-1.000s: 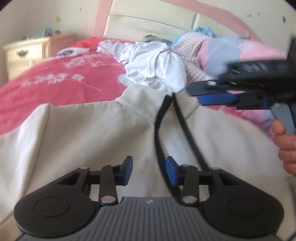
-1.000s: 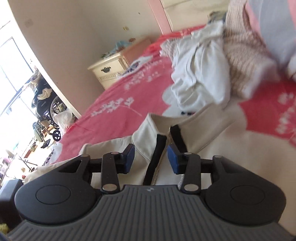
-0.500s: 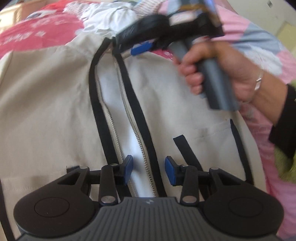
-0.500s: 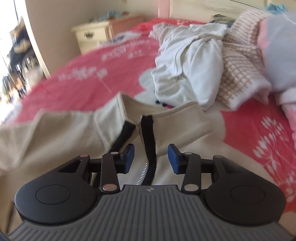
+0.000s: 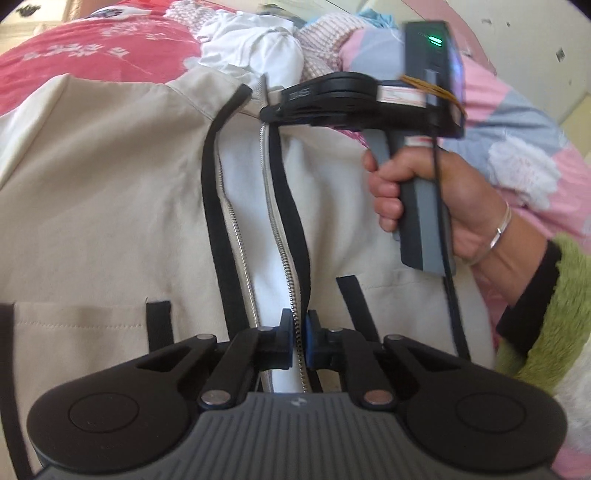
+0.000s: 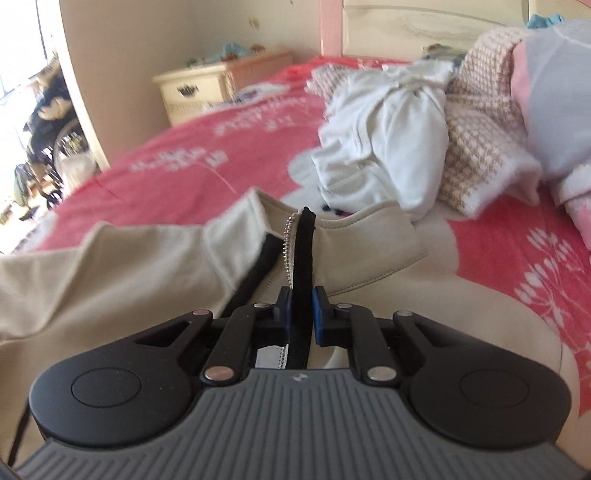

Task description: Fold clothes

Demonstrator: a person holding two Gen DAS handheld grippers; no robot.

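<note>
One jacket (image 5: pixel 110 206), two tongs (image 5: pixel 300 339).

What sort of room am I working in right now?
Most likely a bedroom: the beige jacket lies on a bed with a red blanket, a headboard stands behind it, and a nightstand sits beside.

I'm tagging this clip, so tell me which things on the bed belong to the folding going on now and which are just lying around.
In use:
- beige jacket, unzipped
- its black-trimmed zipper edge, pinched low by the left gripper and near the collar by the right gripper

Lying about:
- crumpled white garment
- checked knit
- pink and grey blanket
- nightstand
</note>
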